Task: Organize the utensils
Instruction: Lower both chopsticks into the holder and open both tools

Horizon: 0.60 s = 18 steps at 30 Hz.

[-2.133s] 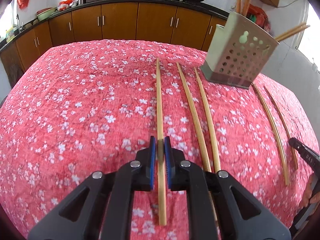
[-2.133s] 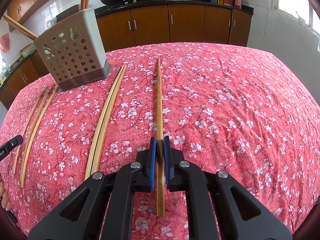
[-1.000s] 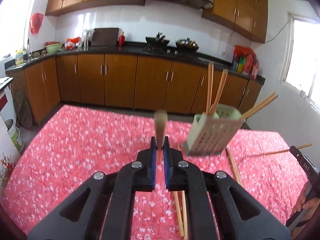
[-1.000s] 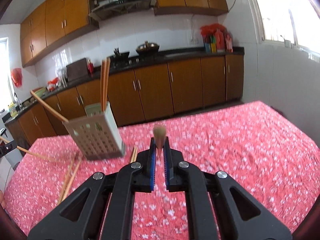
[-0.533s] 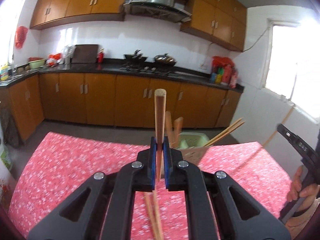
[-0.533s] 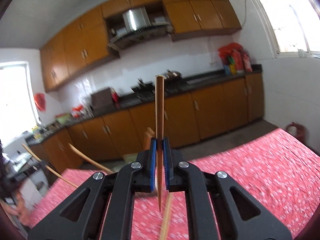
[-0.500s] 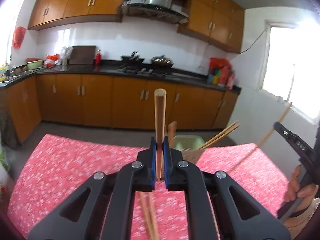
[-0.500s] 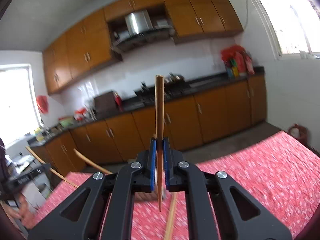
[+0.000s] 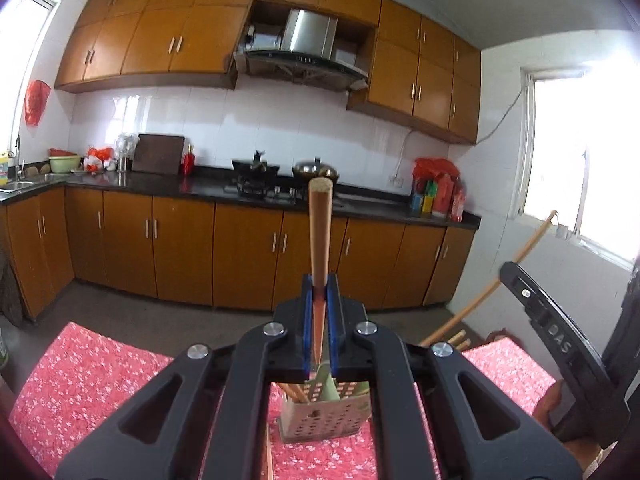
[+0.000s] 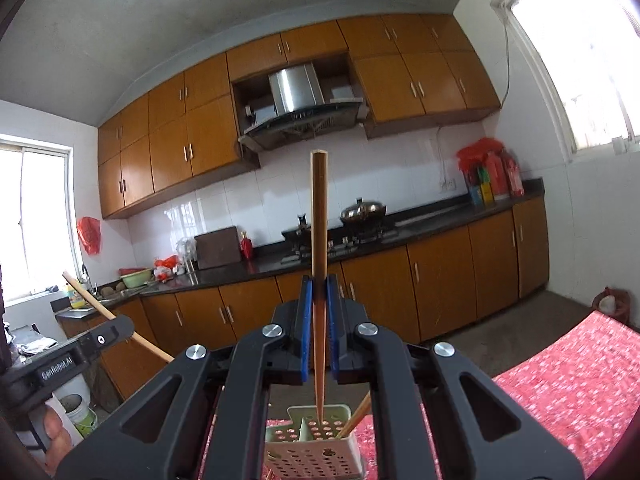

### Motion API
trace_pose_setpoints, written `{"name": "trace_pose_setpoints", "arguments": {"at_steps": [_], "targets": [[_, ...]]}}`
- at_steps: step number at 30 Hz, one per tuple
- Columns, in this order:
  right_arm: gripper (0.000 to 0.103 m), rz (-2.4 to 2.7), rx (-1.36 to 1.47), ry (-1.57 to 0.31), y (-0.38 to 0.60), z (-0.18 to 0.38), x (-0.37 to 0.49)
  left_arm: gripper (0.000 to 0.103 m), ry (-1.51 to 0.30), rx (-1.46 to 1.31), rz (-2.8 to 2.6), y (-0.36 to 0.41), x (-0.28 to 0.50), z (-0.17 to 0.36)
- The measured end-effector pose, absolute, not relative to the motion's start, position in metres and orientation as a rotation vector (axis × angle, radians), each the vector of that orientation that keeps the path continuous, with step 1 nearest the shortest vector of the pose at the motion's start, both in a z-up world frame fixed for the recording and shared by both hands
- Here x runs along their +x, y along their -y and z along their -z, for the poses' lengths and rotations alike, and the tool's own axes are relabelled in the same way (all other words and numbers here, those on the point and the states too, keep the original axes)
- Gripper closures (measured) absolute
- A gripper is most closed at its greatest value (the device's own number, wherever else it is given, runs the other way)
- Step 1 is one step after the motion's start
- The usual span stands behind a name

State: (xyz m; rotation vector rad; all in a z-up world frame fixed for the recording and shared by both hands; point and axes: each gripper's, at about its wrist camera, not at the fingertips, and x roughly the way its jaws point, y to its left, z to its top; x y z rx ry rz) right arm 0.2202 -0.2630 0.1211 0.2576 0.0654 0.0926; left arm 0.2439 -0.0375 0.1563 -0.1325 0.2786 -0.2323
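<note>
My left gripper (image 9: 319, 288) is shut on a wooden chopstick (image 9: 320, 232) held upright, its lower tip just above the perforated utensil holder (image 9: 320, 420) on the red floral table. My right gripper (image 10: 319, 292) is shut on another wooden chopstick (image 10: 319, 240), also upright, with its tip pointing into the same pale holder (image 10: 316, 448). The holder has other chopsticks in it (image 10: 358, 416). The right gripper's body and its chopstick (image 9: 520, 256) show at the right of the left wrist view. The left gripper and its chopstick (image 10: 116, 320) show at the left of the right wrist view.
The red floral tablecloth (image 9: 88, 368) covers the table below. A loose chopstick (image 9: 266, 456) lies on it beside the holder. Brown kitchen cabinets (image 9: 180, 248) and a black counter with a stove stand behind. A window (image 9: 580, 180) is at the right.
Both grippers lifted their chopsticks off the cloth, tilted them upright and brought them over the holder. The holder now sits directly below both sets of fingers.
</note>
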Motion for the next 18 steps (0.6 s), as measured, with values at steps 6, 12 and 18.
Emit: {"name": "trace_pose_setpoints", "arguments": {"at_steps": [6,12,18], "targets": [[0.095,-0.09,0.253,-0.153,0.255,-0.098,0.241,0.095,-0.347,-0.142,0.23,0.041,0.27,-0.128],[0.08,-0.103,0.238,-0.214,0.253,-0.093,0.246,0.086,-0.387,-0.163,0.225,0.037,0.282,-0.117],[0.064,-0.096,0.234,-0.188,0.258,-0.103,0.23,0.079,-0.366,-0.161,0.201,0.029,0.273,-0.122]]}}
